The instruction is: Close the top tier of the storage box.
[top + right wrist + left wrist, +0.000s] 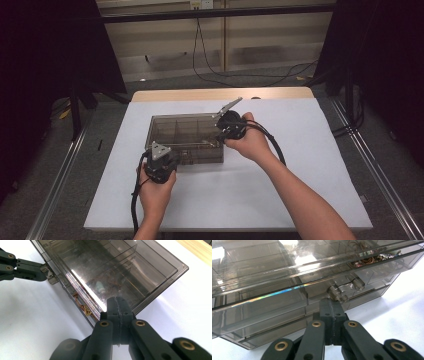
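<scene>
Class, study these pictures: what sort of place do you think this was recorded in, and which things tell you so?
Probably a lab or recording studio rather than a home. A bare table covered in white stands between dark curtains, loose cables trail over the floor, and a person works on a clear compartment box with hand-held grippers.

Smoky plastic box (186, 137) blocks the mat's (300, 165) centre; open room right, left and near side.

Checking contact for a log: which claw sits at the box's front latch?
The left claw, shut against the clear box's front latch; the right claw is at its right end.
</scene>
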`<state>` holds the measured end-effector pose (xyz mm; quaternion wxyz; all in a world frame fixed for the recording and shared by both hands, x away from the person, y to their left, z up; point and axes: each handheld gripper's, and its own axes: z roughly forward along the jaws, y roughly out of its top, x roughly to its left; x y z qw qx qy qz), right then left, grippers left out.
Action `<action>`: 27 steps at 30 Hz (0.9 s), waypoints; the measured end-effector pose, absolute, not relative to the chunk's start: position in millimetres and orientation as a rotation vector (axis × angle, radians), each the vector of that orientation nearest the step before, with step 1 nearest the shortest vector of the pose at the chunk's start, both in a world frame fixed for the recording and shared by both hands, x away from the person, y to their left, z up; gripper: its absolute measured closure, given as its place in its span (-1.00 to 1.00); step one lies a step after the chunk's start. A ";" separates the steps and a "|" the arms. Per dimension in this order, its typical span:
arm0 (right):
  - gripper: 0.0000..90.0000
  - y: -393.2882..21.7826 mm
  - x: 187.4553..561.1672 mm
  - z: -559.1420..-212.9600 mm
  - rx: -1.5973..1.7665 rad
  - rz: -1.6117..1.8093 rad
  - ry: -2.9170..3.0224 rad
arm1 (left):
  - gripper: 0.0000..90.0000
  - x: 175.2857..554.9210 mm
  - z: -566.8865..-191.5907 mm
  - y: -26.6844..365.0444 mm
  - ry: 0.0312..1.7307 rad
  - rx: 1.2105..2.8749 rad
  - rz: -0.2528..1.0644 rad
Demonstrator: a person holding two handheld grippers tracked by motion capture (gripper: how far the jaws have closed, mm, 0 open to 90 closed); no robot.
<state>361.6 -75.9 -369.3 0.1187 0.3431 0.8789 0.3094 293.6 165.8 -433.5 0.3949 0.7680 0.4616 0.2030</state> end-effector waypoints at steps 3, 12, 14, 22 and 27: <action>1.00 -75.6 361.2 -369.2 1.004 0.899 2.572 | 1.00 292.0 -431.9 166.7 1.165 1.935 0.518; 1.00 -75.4 361.1 -369.1 1.008 0.901 2.570 | 1.00 293.9 -431.2 169.5 1.171 1.921 0.532; 1.00 -75.6 361.4 -369.2 1.006 0.901 2.570 | 1.00 294.0 -431.3 169.7 1.172 1.920 0.532; 1.00 -75.6 361.2 -369.2 1.006 0.898 2.571 | 1.00 294.5 -431.0 170.4 1.178 1.900 0.535; 1.00 -77.0 361.5 -370.0 1.014 0.922 2.567 | 1.00 295.2 -431.3 170.4 1.175 1.902 0.542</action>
